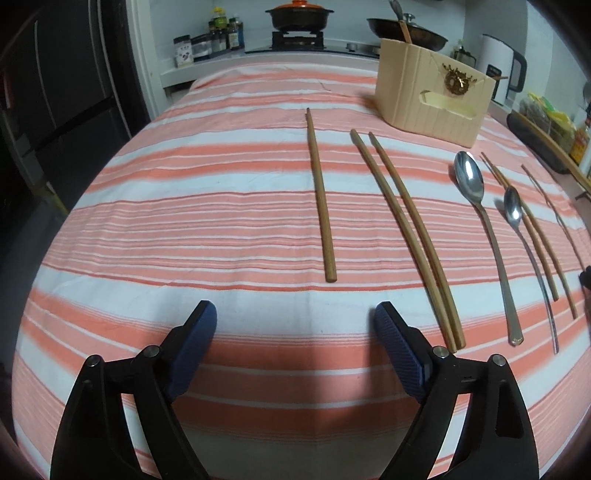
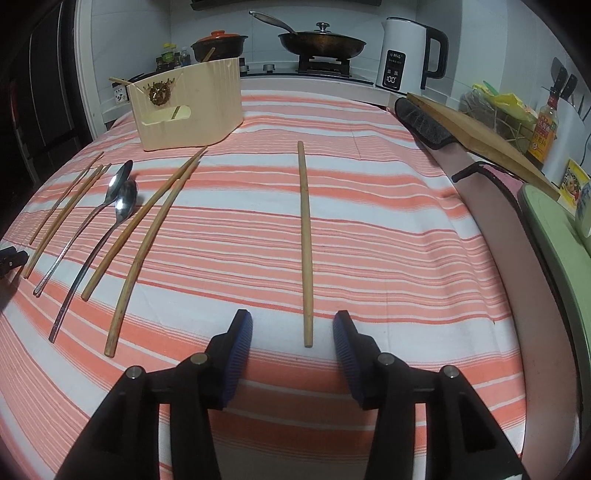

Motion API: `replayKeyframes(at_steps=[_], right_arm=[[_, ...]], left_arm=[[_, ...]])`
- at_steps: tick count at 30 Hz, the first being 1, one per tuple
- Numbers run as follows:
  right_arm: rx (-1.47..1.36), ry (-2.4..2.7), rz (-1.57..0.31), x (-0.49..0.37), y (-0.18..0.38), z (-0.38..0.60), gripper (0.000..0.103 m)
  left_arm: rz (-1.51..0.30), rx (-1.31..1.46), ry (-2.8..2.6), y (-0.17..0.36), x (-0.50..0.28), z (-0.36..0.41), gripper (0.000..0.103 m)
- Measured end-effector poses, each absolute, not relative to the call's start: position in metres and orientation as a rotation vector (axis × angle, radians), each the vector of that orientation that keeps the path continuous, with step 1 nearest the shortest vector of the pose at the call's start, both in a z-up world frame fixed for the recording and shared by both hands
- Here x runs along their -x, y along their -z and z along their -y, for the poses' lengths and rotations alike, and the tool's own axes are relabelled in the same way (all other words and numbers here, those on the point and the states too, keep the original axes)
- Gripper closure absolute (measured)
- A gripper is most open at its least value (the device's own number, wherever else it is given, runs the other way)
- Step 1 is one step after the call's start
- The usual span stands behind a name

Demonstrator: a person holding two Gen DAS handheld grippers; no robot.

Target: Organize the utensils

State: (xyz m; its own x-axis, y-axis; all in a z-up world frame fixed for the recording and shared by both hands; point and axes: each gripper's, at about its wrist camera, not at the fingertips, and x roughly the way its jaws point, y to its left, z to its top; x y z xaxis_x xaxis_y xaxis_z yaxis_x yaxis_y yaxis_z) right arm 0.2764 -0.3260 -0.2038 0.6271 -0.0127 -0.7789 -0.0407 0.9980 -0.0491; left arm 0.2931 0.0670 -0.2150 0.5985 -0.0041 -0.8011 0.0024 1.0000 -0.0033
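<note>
Wooden chopsticks and two metal spoons lie lengthwise on a striped cloth. In the left wrist view my left gripper (image 1: 295,308) is open wide over bare cloth. A single chopstick (image 1: 320,195) lies just ahead of it, and a pair of chopsticks (image 1: 406,236) runs past its right finger. Farther right are a large spoon (image 1: 480,221), a smaller spoon (image 1: 513,206) and more chopsticks (image 1: 535,236). My right gripper (image 2: 292,319) is open, and the near end of a lone chopstick (image 2: 306,240) lies between its fingers, untouched. A beige utensil holder (image 2: 192,107) stands at the back.
The striped cloth (image 2: 369,258) ends at the right beside a pink strip. A wooden cutting board (image 2: 480,129), a sauce bottle (image 2: 545,125) and a white kettle (image 2: 402,55) stand there. A wok (image 2: 321,42) and a clay pot (image 1: 299,16) sit on the stove behind.
</note>
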Motion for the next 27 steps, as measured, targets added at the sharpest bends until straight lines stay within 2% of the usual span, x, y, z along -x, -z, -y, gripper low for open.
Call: replayKeyframes(at_steps=[7,11,27], right_arm=[[0.043,-0.024,-0.894,-0.277,0.205,0.329,0.055],[0.017,-0.040,-0.899,-0.277,0.205,0.332,0.042],[0.047,-0.019,-0.904,-0.264,0.205,0.336,0.041]], left_arm=[[-0.939,-0.003,0.004,0.217,-0.307,-0.066,0.005],[-0.950,0.000,0.006,0.219,-0.308,-0.066,0.001],[-0.951,-0.011,0.034,0.218,-0.312,-0.066,0.001]])
